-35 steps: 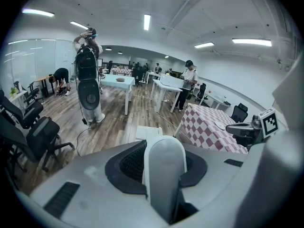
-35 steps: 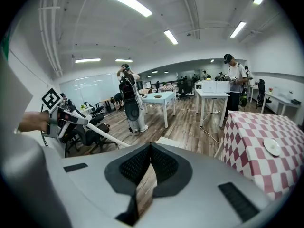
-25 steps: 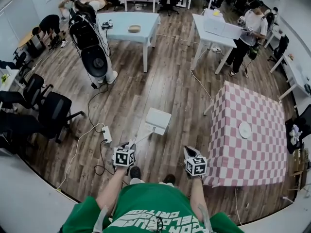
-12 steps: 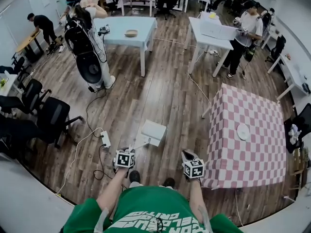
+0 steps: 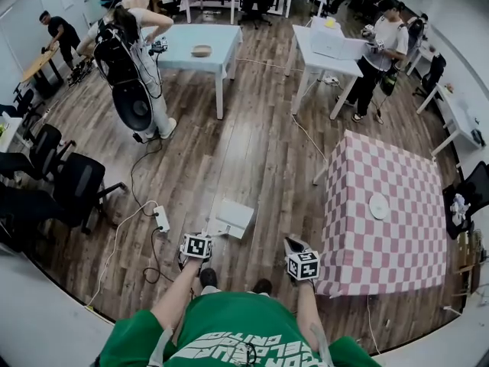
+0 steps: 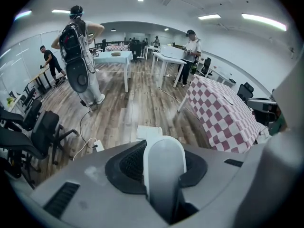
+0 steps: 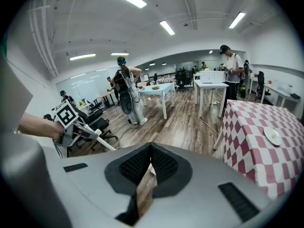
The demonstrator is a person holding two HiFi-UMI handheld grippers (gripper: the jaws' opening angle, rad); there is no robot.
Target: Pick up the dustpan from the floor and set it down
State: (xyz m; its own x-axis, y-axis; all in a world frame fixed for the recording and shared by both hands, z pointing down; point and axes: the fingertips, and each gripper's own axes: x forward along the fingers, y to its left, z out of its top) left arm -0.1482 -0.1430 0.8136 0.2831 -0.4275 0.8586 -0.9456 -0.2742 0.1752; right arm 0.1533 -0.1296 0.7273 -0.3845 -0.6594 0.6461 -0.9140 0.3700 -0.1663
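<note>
Has the white dustpan (image 5: 231, 219) by its handle (image 6: 164, 167) in the left gripper (image 5: 205, 237), jaws closed on that handle, pan end out ahead and low over the wooden floor (image 5: 260, 151), just in front of the feet. Cannot tell from above whether the pan rests on the boards or hangs a little clear of them. Seen from the right gripper view, slants handle-first down from the left gripper toward the floor. Carries nothing in the right gripper (image 5: 293, 243), jaws pressed together at the tips, off to the side by the corner of the pink checked table (image 5: 397, 251). Sits near a white power strip (image 5: 162, 219) and its cable on the left, well apart from the other people and tables farther up the room. Reads, as a judgement, as pick-up done and setting-down left: pan to be brought flat on the floor, then jaws opened and the gripper drawn off the handle.
</note>
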